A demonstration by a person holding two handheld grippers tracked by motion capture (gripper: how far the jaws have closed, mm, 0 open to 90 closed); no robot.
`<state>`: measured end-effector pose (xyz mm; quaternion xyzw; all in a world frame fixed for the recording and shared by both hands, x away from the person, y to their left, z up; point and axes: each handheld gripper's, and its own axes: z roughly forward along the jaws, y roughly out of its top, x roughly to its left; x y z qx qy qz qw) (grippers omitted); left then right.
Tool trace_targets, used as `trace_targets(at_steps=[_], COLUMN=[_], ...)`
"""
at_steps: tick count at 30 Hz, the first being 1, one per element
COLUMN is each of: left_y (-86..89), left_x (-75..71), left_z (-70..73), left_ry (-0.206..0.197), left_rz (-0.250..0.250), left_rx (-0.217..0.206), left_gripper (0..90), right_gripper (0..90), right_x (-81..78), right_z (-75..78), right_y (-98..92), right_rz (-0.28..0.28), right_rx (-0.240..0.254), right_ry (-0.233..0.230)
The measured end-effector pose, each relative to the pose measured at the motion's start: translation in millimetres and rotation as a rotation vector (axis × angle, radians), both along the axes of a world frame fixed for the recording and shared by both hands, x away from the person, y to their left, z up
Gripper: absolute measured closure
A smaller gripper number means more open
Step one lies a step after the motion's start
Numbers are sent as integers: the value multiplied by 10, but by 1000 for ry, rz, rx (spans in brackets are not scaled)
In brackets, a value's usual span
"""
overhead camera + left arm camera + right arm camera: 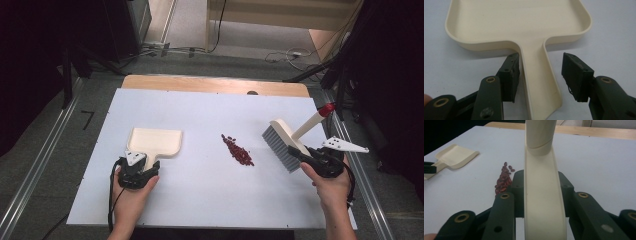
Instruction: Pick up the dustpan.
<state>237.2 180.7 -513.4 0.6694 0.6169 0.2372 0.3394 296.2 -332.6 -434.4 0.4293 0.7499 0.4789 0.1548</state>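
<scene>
A cream dustpan [155, 141] [519, 20] lies flat on the white board, left of centre, its handle pointing toward me. My left gripper [146, 164] [541, 75] straddles that handle; the left pad sits right beside it and the right pad stands clear, so the jaws are open. A small heap of dark red beans [238, 151] [503, 180] lies mid-board. My right gripper [301, 153] [541, 185] is shut on the cream brush [280, 142] [541, 202], whose grey bristles rest on the board just right of the beans and whose red-tipped handle slants up and away.
The white board [210, 200] covers a wooden table [215, 82] whose far edge shows. Bare board lies between dustpan and beans. Dark stands and cables line the floor on both sides and behind.
</scene>
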Motion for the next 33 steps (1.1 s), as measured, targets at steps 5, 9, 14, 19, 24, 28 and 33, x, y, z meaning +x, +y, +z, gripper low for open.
trace_targets(at_steps=[5, 9, 14, 19, 24, 28, 33], left_y=[-16, -46, -85, -26, 7, 47, 93], left_x=[32, 47, 59, 71, 68, 64, 50], left_z=[-28, -40, -42, -37, -40, -42, 1], left_ry=[13, 10, 19, 20, 7, -6, -49], left_rz=[30, 40, 44, 22, -8, -37, -58], left_rx=[23, 54, 92, 72, 71, 65, 48], left_gripper=[534, 558, 576, 652, 659, 663, 664], right_gripper=[651, 651, 651, 651, 651, 651, 651], right_x=[-5, -6, -6, -10, -14, -15, -17], right_z=[0, -2, -7, -7, -2, 3, 5], right_y=[-6, -9, -14, -16, -8, -6, -13], right_rz=[-4, -5, -8, -10, -7, -7, -7], right_rx=[0, -1, -4, -4, -6, -6, -4], right_ry=[-1, -2, -2, -1, -1, -3, -3])
